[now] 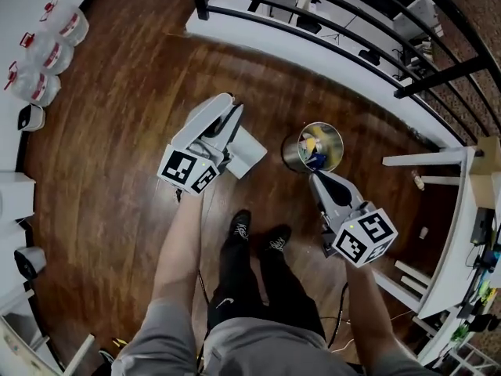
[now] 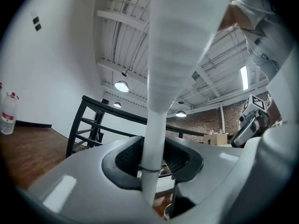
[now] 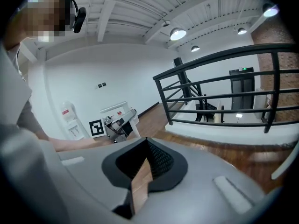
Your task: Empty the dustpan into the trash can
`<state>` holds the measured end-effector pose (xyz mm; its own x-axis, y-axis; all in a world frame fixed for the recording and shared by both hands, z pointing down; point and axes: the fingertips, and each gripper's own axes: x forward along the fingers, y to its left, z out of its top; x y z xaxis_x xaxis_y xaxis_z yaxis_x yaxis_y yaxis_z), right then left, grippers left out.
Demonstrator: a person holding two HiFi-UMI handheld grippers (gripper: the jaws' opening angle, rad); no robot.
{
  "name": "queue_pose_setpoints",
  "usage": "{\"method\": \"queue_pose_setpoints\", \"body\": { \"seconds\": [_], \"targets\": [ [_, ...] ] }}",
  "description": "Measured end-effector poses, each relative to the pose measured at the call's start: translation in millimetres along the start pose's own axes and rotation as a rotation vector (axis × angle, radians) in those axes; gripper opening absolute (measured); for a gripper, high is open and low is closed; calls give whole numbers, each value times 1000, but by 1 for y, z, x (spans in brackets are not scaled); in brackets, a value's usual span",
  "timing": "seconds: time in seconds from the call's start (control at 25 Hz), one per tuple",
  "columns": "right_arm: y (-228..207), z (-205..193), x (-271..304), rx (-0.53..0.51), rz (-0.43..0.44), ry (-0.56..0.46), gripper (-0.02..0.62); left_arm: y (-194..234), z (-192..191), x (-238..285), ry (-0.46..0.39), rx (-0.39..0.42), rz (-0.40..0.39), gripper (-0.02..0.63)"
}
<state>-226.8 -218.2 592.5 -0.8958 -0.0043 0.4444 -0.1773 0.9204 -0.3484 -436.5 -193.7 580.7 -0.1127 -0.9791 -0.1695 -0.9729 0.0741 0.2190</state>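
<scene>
My left gripper (image 1: 227, 124) is shut on the white dustpan handle (image 2: 161, 78), which rises steeply between the black pads (image 2: 126, 160). The white pan (image 1: 249, 152) hangs just left of the round metal trash can (image 1: 313, 149), which holds yellow and blue rubbish. A bit of the can's rim (image 2: 168, 212) shows below the jaws. My right gripper (image 1: 319, 177) points at the can's near rim from the right. In the right gripper view a thin tan strip (image 3: 140, 185) sits in the narrow gap of its jaws (image 3: 145, 171); whether it is a held thing or the floor is unclear.
A black railing (image 1: 329, 22) on a white ledge runs behind the can. White table legs (image 1: 430, 160) stand at the right. Water jugs (image 1: 47, 53) line the left wall. The person's black shoes (image 1: 258, 233) are on the wooden floor just behind the can.
</scene>
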Motion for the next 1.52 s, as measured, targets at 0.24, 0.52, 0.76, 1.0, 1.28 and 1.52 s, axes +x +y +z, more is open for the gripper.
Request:
{"method": "queue_pose_setpoints", "body": {
  "seconds": [0.24, 0.52, 0.76, 1.0, 1.28, 1.52],
  "targets": [
    [-8, -6, -11, 23, -24, 14, 0, -10, 2, 0, -40, 12, 48, 124],
    [-19, 6, -32, 28, -7, -9, 0, -17, -5, -26, 7, 38, 225, 144],
    [-14, 8, -43, 13, 41, 9, 0, -8, -20, -63, 26, 2, 391, 207],
    [-12, 4, -68, -10, 73, 26, 0, -7, -38, -101, 73, -30, 527, 295],
    [-17, 5, -94, -32, 99, 24, 0, -15, -52, -129, 148, -32, 598, 400],
    [-17, 4, -116, -52, 112, 16, 0, -25, -75, -168, 239, -57, 685, 422]
  ]
}}
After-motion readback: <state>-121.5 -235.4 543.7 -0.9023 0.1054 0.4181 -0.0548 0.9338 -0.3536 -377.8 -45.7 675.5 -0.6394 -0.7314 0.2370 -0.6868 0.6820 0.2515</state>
